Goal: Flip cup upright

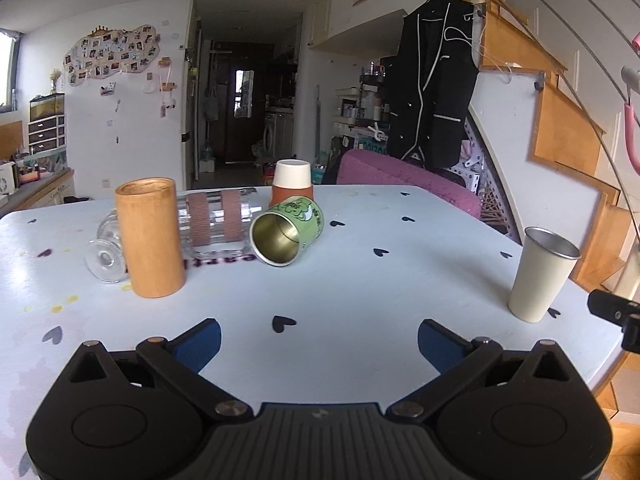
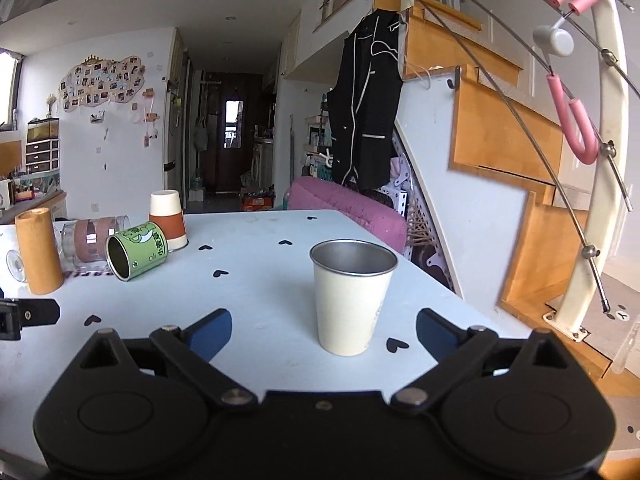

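A cream metal cup stands upright on the white table, just ahead of my right gripper, which is open and empty. The cup also shows in the left wrist view at the right. A green tin cup lies on its side with its mouth toward me; it shows in the right wrist view too. My left gripper is open and empty, well short of the green cup.
A wooden cylinder stands at the left. A glass jar and a wine glass lie on their sides behind it. An orange and white paper cup stands upside down at the back. A pink chair and stairs are to the right.
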`<state>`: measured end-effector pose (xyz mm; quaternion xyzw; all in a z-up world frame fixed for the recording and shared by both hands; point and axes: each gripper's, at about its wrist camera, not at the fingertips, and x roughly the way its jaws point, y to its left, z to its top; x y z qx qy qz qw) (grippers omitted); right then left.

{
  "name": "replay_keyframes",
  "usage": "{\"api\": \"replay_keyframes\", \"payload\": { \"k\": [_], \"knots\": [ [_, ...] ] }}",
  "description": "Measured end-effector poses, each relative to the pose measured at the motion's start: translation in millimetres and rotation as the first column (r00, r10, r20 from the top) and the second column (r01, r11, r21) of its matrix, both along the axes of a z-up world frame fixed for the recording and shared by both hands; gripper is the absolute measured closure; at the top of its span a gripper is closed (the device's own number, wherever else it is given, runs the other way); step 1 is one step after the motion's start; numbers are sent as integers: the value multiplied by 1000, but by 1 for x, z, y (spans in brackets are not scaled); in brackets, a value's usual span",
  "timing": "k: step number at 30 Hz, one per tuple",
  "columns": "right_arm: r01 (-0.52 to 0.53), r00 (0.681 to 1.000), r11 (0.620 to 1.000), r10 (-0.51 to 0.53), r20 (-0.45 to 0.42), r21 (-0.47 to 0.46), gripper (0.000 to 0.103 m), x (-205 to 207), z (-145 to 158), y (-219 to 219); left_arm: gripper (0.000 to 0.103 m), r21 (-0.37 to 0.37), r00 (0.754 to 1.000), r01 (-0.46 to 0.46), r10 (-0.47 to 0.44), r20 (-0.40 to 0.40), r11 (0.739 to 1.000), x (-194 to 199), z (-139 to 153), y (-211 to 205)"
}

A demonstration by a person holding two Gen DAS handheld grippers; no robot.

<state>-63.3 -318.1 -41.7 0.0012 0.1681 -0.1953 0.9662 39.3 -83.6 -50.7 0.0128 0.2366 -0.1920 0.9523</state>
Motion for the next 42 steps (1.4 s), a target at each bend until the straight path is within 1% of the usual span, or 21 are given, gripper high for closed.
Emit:
{"api": "replay_keyframes", "payload": {
  "k": [6,12,20,42],
  "knots": [
    [-14,1000,1000,14,2,-1,3,-5,2,7,0,18,1000,-21,21,3,1000,-5,1,2],
    [-25,1000,1000,25,-8,0,2,-8,1,15,0,44,999,-27,26,22,999,-11,3,1],
    [-17,1000,1000,17,-5,1,2,-10,3,15,0,42,999,-22,20,36,999,-13,7,1],
    [-22,1000,1000,22,-7,4,2,-9,2,15,0,39,999,-23,21,42,999,-14,10,2]
  ]
}}
